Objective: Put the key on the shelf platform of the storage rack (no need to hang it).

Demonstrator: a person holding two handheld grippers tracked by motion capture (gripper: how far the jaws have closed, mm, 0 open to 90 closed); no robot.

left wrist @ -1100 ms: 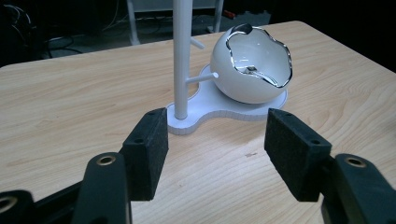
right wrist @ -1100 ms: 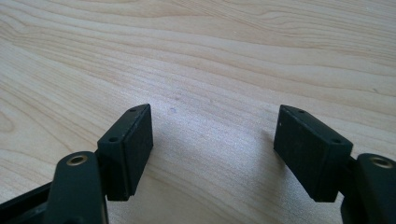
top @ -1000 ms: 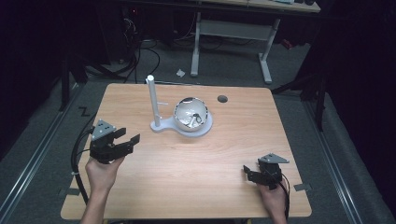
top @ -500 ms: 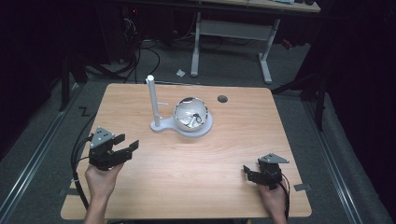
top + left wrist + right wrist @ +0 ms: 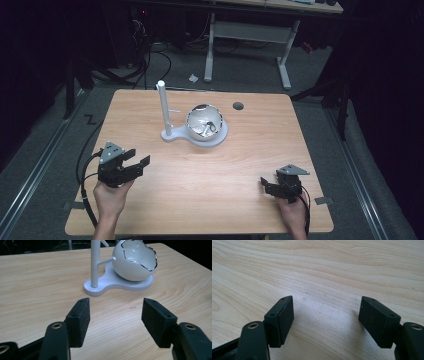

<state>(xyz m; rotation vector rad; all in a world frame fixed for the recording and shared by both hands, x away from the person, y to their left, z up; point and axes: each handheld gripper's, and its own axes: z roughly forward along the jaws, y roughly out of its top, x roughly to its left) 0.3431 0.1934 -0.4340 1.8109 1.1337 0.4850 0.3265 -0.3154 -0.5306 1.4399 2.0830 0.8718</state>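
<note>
The left claw [image 5: 134,165] sits over the left front part of the wooden bench [image 5: 250,150], held in the person's left hand [image 5: 111,197], with its grey plate on top and a cable trailing off the bench edge toward the floor. Its jaws stand apart with nothing between them; in the left gripper view the two black pads [image 5: 79,321] frame bare wood, and they point toward the stand [image 5: 117,283] ahead, well apart from it. That white stand lies a little left of the bench's middle, toward the far side: a flat base with an upright post [image 5: 163,107] at its left end and a round white bowl [image 5: 204,122] on its wider right end. In the left gripper view the post [image 5: 95,262] rises straight, a short arm runs from it to the bowl [image 5: 133,261], and the bowl's wavy rim is edged in shiny metal, its opening tilted. From the high view something small lies inside the bowl, too small to tell. Just beyond and to the right of the bowl is a dark round hole [image 5: 238,106] in the bench top. The right claw [image 5: 270,187] rests near the right front corner, held in the right hand [image 5: 294,215], far from the stand. Its jaws are also spread wide and empty; the right gripper view shows its pads [image 5: 280,320] low over bare wood grain.
</note>
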